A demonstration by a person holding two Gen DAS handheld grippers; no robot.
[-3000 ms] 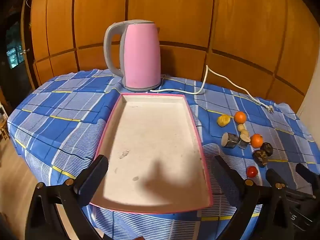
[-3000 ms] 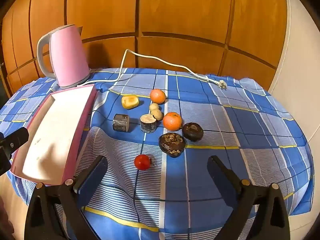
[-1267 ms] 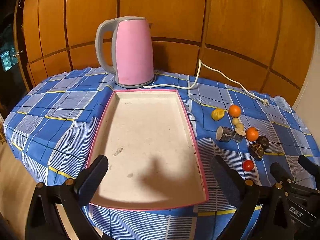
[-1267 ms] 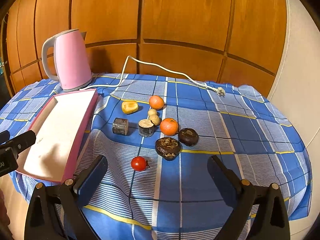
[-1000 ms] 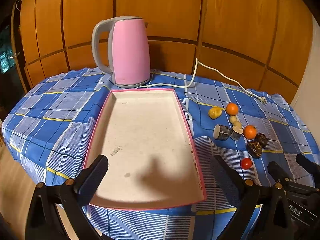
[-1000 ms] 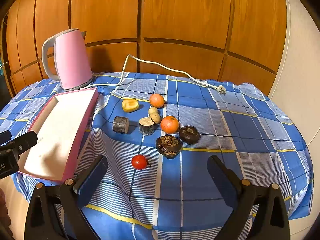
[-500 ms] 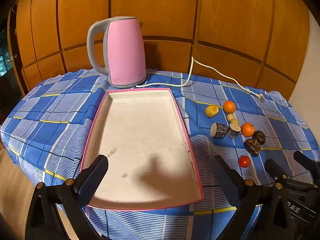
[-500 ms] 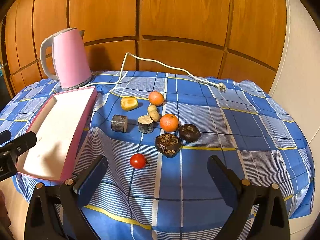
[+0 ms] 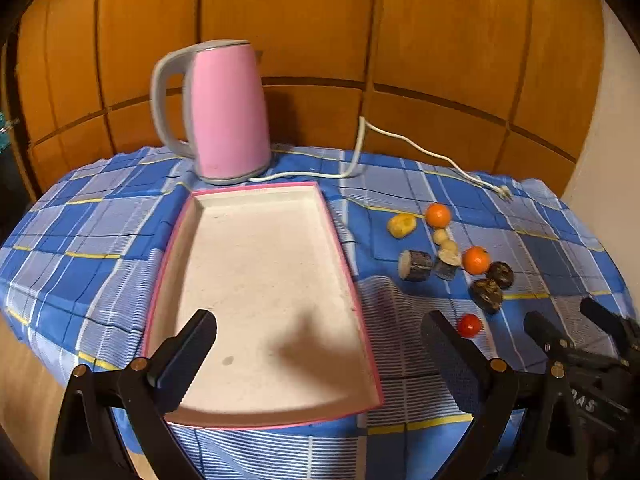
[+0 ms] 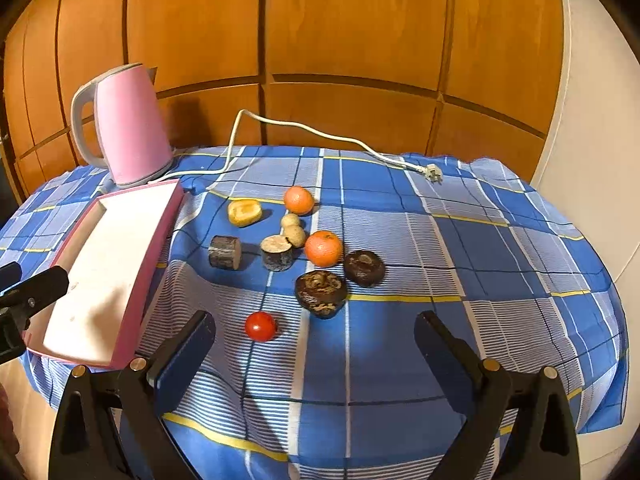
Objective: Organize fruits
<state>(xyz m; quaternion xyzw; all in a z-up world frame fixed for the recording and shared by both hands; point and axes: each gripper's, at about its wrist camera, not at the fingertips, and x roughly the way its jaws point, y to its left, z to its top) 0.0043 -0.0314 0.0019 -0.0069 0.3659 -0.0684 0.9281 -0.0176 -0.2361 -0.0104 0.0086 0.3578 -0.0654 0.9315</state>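
Note:
A pink-rimmed white tray (image 9: 256,200) (image 10: 158,236) lies empty on the blue checked tablecloth. To its right lie loose fruits: a red cherry tomato (image 10: 260,326) (image 9: 469,325), two oranges (image 10: 323,248) (image 10: 298,199), a yellow fruit (image 10: 244,212), two dark brown fruits (image 10: 321,288) (image 10: 364,267), two cut stalk pieces (image 10: 225,252) (image 10: 277,253) and small beige balls (image 10: 295,235). My left gripper (image 9: 320,356) is open and empty over the tray's near end. My right gripper (image 10: 316,352) is open and empty just short of the tomato.
A pink electric kettle (image 9: 224,112) (image 10: 130,126) stands behind the tray, its white cord and plug (image 10: 432,171) trailing across the back of the table. A wooden panelled wall is behind. The table edge drops off near both grippers.
Both grippers have drawn back and risen slightly, so the tray and fruits look a little farther away. Nothing on the table has moved.

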